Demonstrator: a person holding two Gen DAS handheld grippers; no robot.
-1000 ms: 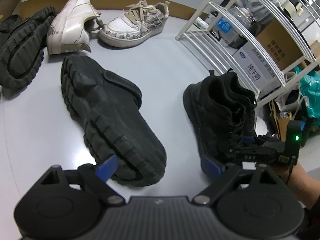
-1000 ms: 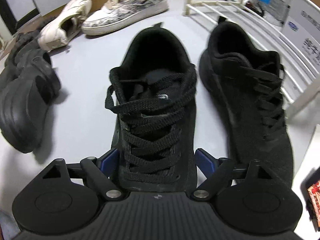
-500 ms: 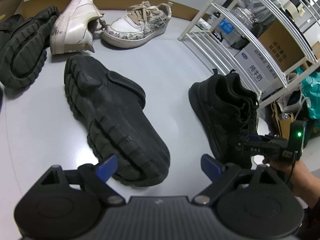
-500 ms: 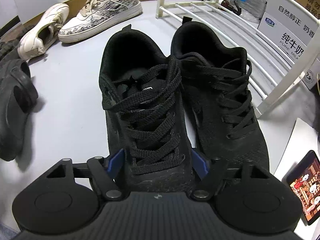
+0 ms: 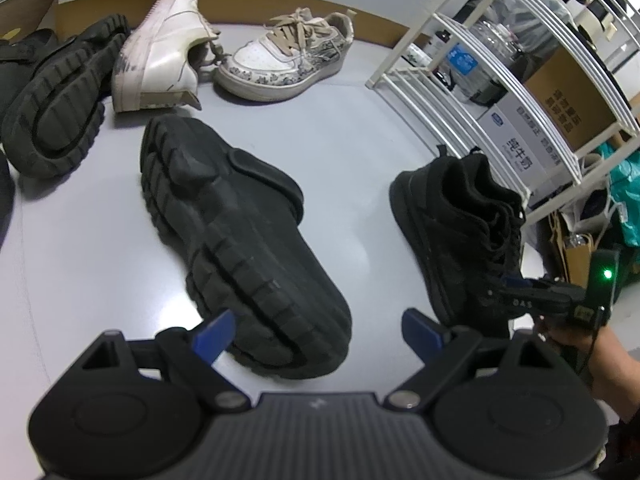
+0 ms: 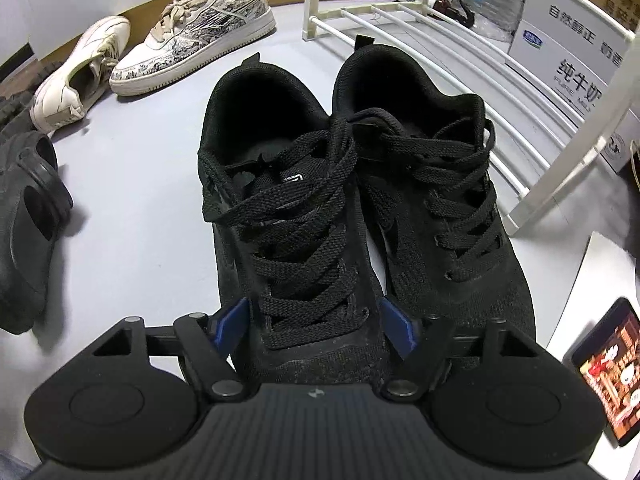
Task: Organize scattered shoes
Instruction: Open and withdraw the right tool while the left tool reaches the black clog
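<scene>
Right wrist view: right gripper (image 6: 314,330) fingers straddle the toe of a black laced shoe (image 6: 292,216), pads at its sides and easing apart; can't tell if they still press. Its mate (image 6: 436,196) sits touching it on the right, both upright, beside a white rack (image 6: 452,64) w/ empty bottom tier. Left gripper (image 5: 316,330) fingers released, wide, over the toe of a chunky black shoe (image 5: 240,236) on its side on the grey surface (image 5: 100,248). Two pale sneakers (image 5: 224,56) lie farther back.

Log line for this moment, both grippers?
left gripper: open, over clog | right gripper: jaws opening, sneaker toe between | second sneaker: alongside, by rack
</scene>
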